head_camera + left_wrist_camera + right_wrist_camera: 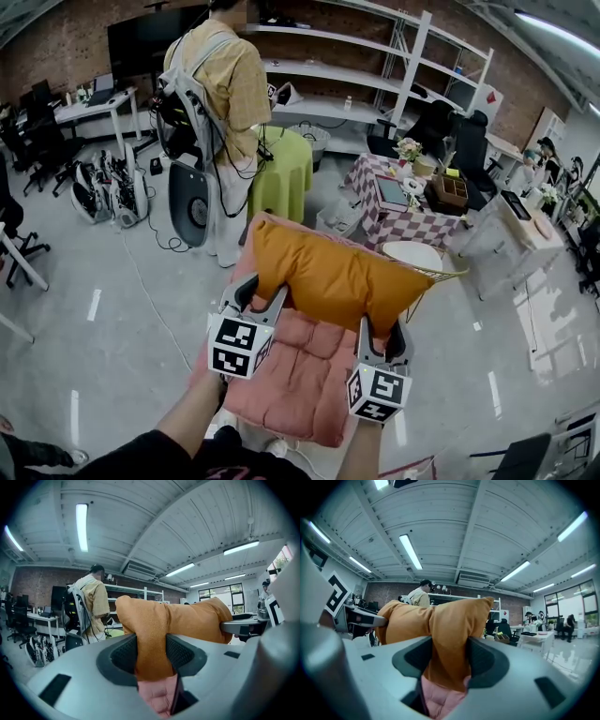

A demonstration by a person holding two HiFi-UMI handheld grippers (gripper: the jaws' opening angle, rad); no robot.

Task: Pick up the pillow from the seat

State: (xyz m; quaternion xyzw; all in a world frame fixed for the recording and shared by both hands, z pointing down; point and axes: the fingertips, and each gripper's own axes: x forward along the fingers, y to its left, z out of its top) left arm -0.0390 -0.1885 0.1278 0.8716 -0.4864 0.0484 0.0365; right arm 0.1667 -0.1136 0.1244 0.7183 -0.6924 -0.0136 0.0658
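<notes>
Orange pillow [328, 277] looked soft and light, and bunched where pinched. Left gripper [262, 298] jaws clamped its near-left edge, right gripper [382, 339] jaws its near-right edge. It hung above the pink seat [300, 384].

The pillow [328, 277] is a plump, mustard-orange rectangle of soft fabric. It lies slanted across the 12 o'clock end of the seat [300, 375], a pink quilted pad. Its near edge is bunched and creased where it is pinched at two places: the left gripper [265, 305] is clamped on it at 8 o'clock, the right gripper [382, 337] at 4 o'clock. Whether it has lifted clear of the pad cannot be told.
</notes>
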